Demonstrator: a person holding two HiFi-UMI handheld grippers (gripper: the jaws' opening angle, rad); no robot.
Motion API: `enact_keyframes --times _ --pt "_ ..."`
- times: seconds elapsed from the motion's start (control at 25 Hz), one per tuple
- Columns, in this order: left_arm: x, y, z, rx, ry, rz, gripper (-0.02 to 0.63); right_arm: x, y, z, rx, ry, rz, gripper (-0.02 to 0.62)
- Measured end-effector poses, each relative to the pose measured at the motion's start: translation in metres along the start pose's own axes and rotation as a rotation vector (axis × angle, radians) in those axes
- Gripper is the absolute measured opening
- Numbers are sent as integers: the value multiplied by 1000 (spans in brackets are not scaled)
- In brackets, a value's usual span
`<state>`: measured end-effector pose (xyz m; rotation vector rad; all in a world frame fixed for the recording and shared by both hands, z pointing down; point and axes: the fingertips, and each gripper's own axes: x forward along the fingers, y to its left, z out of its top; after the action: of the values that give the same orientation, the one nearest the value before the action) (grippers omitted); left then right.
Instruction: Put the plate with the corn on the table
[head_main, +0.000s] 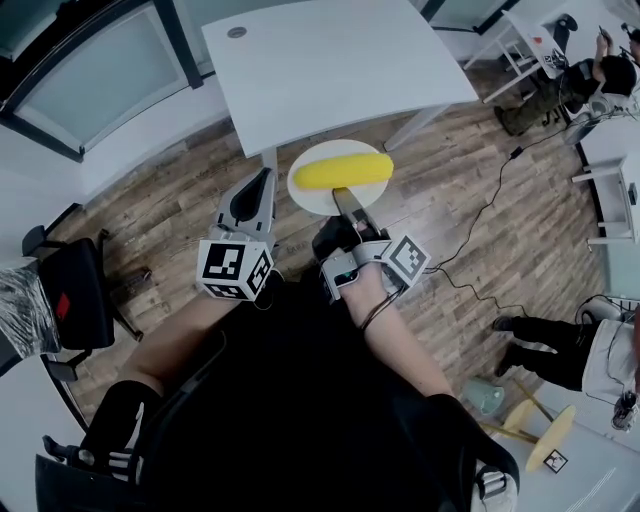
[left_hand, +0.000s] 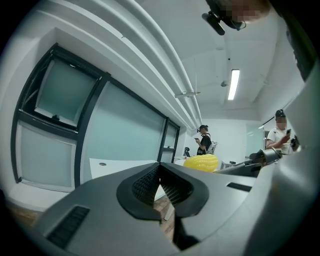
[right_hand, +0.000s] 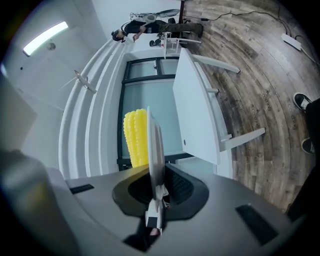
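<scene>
The right hand-held gripper (head_main: 345, 200) pinches the rim of a round white plate (head_main: 320, 204) bearing a yellow corn cob (head_main: 343, 170), aloft beside the white desk (head_main: 330, 60), while the left hand-held gripper (head_main: 263, 178) hangs closed, empty.

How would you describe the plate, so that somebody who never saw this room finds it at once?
Find the big white table over the wooden floor. Just before its near edge, the right gripper clamps a round white plate by its rim, in the air. It alone carries a yellow corn cob.
</scene>
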<state>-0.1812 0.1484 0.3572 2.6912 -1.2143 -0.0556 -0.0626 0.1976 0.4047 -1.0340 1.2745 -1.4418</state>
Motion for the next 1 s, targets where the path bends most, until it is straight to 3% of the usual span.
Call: enact_keyframes --times 0.44,0.76,1.0 --pt "52 12 -18 -12 51 47 3 41 -9 41 6 43 -33 34" --pt "169 -3 -4 -6 63 91 3 105 14 139 8 104 -46 34" --pt "174 -8 -9 8 36 118 3 109 7 142 2 156 -31 34"
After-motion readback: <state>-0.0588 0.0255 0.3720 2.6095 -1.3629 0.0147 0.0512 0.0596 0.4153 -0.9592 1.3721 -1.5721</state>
